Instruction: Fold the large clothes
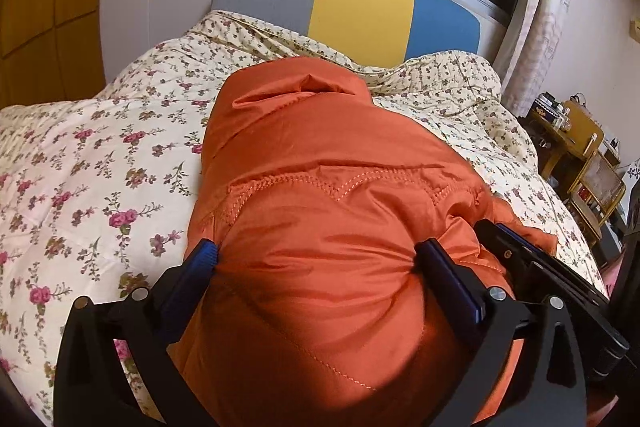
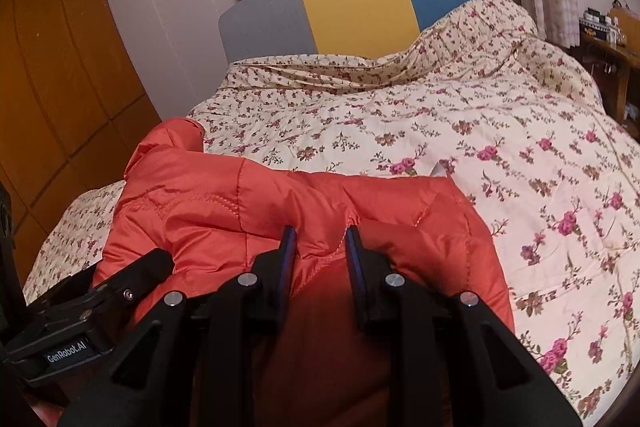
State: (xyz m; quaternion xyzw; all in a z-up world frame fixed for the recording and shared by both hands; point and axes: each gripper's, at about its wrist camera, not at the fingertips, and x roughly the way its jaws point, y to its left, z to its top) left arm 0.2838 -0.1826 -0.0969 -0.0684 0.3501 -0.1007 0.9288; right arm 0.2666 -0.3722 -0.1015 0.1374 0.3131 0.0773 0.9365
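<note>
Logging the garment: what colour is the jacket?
Orange jacket, clearest in the left wrist view.

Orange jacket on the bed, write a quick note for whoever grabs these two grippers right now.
Left gripper: jaws wide, bulky jacket fabric bulging between them, so gripping a thick bunch.
Right gripper: jaws narrower, pinching a fold by the stitched seam.
Orange jacket lies bunched on the floral quilt, near end at both grippers, far end toward the headboard.
Done: both grips taken at the near end.
Left: finish the fold, flatten it; how many folds remain is unclear.
</note>
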